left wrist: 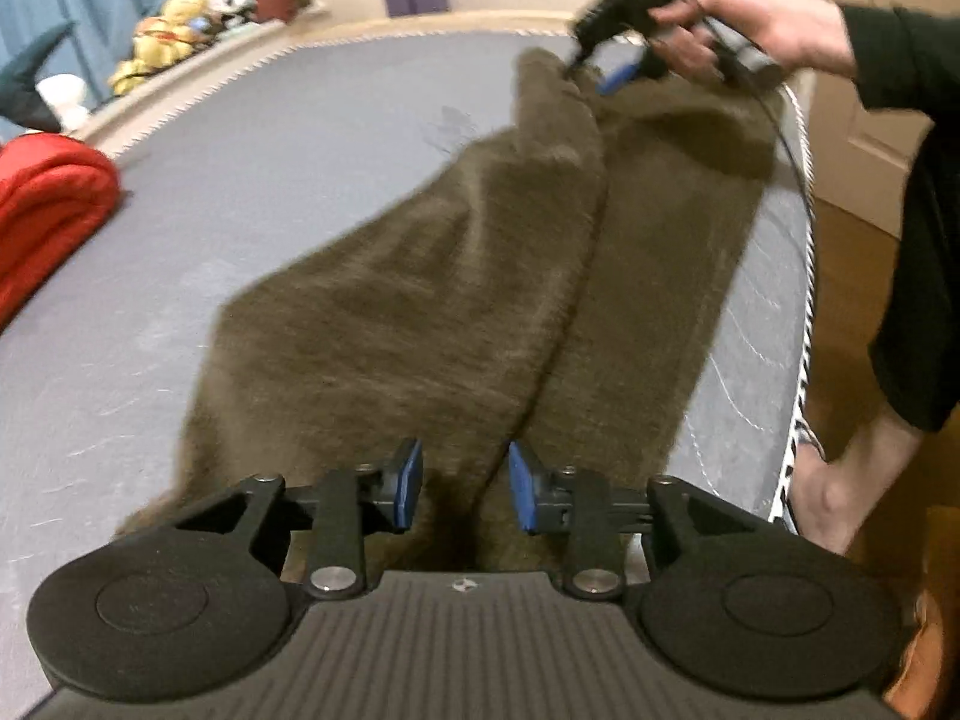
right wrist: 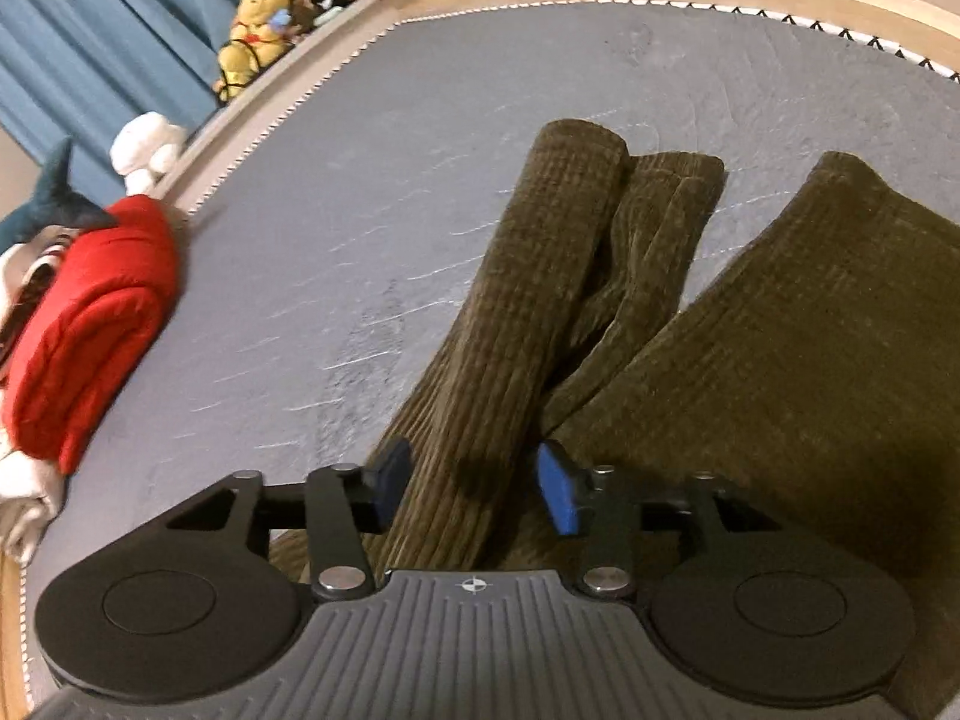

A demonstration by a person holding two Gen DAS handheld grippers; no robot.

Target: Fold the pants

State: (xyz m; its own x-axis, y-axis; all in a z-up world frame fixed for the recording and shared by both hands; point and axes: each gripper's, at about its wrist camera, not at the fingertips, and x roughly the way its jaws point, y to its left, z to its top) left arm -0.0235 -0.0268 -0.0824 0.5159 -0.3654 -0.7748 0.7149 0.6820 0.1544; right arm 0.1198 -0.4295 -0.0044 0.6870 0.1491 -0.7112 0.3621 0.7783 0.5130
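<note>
Olive corduroy pants (right wrist: 516, 312) spread on a grey mattress (right wrist: 360, 192), both tools apart.

Only the left wrist view shows the person's hand (left wrist: 774, 30) and the right tool (left wrist: 591, 75) at the pants' far end. Left tool (left wrist: 463, 483) and right tool pads straddle fabric unclamped. A red blanket (right wrist: 90, 324) lies left of the pants, plush toys (right wrist: 258, 30) beyond it.

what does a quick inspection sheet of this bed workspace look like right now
surface: grey mattress, bare, in a wooden frame
job's things: brown corduroy pants spread on the mattress, legs apart at the far end
clutter: red folded garment at the left edge
grippers: left gripper open over the pants; right gripper open, pant leg between the pads
cables: thin black cable hanging from the right gripper
surroundings: plush toys on a ledge, blue curtain
</note>
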